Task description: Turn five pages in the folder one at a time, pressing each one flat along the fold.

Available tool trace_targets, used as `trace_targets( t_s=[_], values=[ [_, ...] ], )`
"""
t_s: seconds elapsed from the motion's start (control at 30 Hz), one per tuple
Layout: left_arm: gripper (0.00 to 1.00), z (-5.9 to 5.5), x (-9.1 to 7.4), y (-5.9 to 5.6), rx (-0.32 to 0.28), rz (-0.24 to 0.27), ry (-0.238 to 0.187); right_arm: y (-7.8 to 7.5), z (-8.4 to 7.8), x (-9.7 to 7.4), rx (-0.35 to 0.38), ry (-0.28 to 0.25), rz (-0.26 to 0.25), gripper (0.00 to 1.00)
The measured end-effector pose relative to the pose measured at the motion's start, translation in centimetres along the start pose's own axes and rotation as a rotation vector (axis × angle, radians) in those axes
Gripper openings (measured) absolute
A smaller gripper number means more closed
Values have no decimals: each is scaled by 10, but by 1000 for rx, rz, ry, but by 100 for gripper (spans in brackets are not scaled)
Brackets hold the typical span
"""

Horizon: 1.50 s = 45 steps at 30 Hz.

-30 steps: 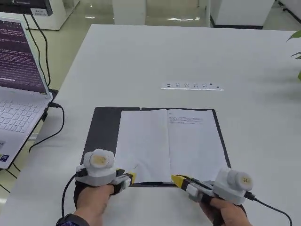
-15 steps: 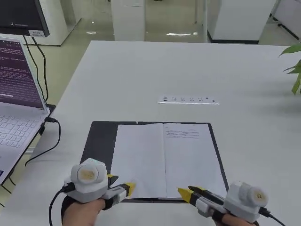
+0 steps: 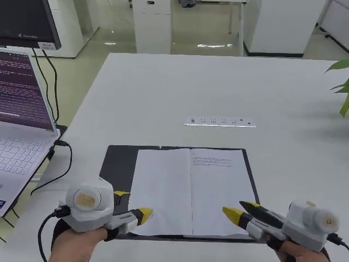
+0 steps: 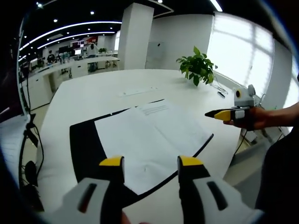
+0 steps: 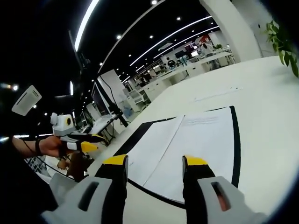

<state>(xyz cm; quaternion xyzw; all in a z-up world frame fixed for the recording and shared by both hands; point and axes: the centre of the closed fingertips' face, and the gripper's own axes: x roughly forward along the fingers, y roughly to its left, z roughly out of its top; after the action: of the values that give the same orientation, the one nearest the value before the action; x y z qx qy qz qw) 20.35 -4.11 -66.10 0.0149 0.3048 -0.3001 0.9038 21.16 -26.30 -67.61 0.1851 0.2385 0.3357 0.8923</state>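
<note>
Head view, looking down at a white table (image 3: pixel 163 87). An open black folder (image 3: pixel 117 164) lies flat in the lower middle of the frame. It is wider than it is tall, so its long axis runs left to right across the picture. The fold (image 3: pixel 191 191) runs straight up the frame, from the near edge to the far edge. A blank left page (image 3: pixel 162 188) and a right page (image 3: pixel 221 188) lie flat on either side of it. A few lines of small print sit at the top of the right page, so the page tops point to the upper edge of the frame.

The left gripper (image 3: pixel 133 204) is at lower left, held in a hand, with its yellow tips by the folder's lower left corner. Its own camera shows its jaws spread wide with nothing between them. The paper lies past the tips, and whether they touch it cannot be told.

The right gripper (image 3: pixel 240 210) is at lower right, with its tips over the lower part of the right page. Its jaws also stand wide apart and hold nothing. From the left gripper view it looks raised above the folder.

A laptop (image 3: pixel 16 125) with a lit screen fills the left edge, and a black cable (image 3: pixel 65 158) trails from it. A white power strip (image 3: pixel 219 121) lies above the folder. Leaves of a plant (image 3: pixel 342 87) show at the right edge.
</note>
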Motion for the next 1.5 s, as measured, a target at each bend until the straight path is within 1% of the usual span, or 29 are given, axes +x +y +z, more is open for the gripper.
trace_targets(
  t_s=[0.13, 0.23, 0.33, 0.5, 0.53, 0.67, 0.77, 0.8, 0.83, 0.87, 0.97, 1.07, 1.1, 1.17, 1.23, 1.3, 1.43, 1.5],
  values=[
    [48, 3, -7, 3, 31, 0, -2, -1, 5, -5, -40, 8, -7, 47],
    [51, 5, -16, 8, 38, 11, -3, -1, 3, -10, -66, 20, -8, 48],
    [53, 4, -23, 13, 39, 24, -4, -1, -1, -16, -89, 45, -8, 51],
    [58, 3, -34, 18, 16, 44, -23, -6, -6, -27, -105, 62, -26, 54],
    [59, 3, -35, 19, 15, 42, -24, -6, -7, -28, -110, 65, -29, 55],
    [62, -1, -42, 22, 5, 61, -27, -6, -8, -37, -137, 79, -39, 57],
    [65, -4, -47, 24, -10, 69, -34, -10, -11, -43, -176, 107, -60, 59],
    [66, -5, -47, 23, -11, 70, -35, -11, -11, -44, -180, 109, -62, 60],
    [67, -7, -49, 22, -21, 74, -39, -12, -12, -46, -197, 124, -69, 61],
    [67, -8, -49, 23, -25, 74, -39, -12, -12, -47, -200, 126, -70, 61],
    [71, -13, -49, 20, -43, 72, -39, -11, -10, -51, -190, 108, -72, 63],
    [74, -18, -50, 18, -59, 74, -47, -11, -14, -53, -199, 118, -80, 64],
    [74, -21, -50, 17, -62, 73, -44, -10, -15, -53, -203, 123, -81, 65],
    [75, -29, -48, 13, -64, 68, -23, -9, -17, -53, -199, 124, -80, 65],
    [75, -33, -46, 11, -66, 66, -17, -7, -19, -53, -187, 119, -77, 65],
    [75, -33, -46, 6, -67, 60, -15, -6, -21, -53, -184, 122, -79, 66],
    [76, -35, -41, 5, -71, 57, -10, -3, -25, -55, -171, 118, -78, 67],
    [76, -34, -40, 3, -75, 57, -10, -2, -27, -57, -172, 124, -83, 67]
  ],
)
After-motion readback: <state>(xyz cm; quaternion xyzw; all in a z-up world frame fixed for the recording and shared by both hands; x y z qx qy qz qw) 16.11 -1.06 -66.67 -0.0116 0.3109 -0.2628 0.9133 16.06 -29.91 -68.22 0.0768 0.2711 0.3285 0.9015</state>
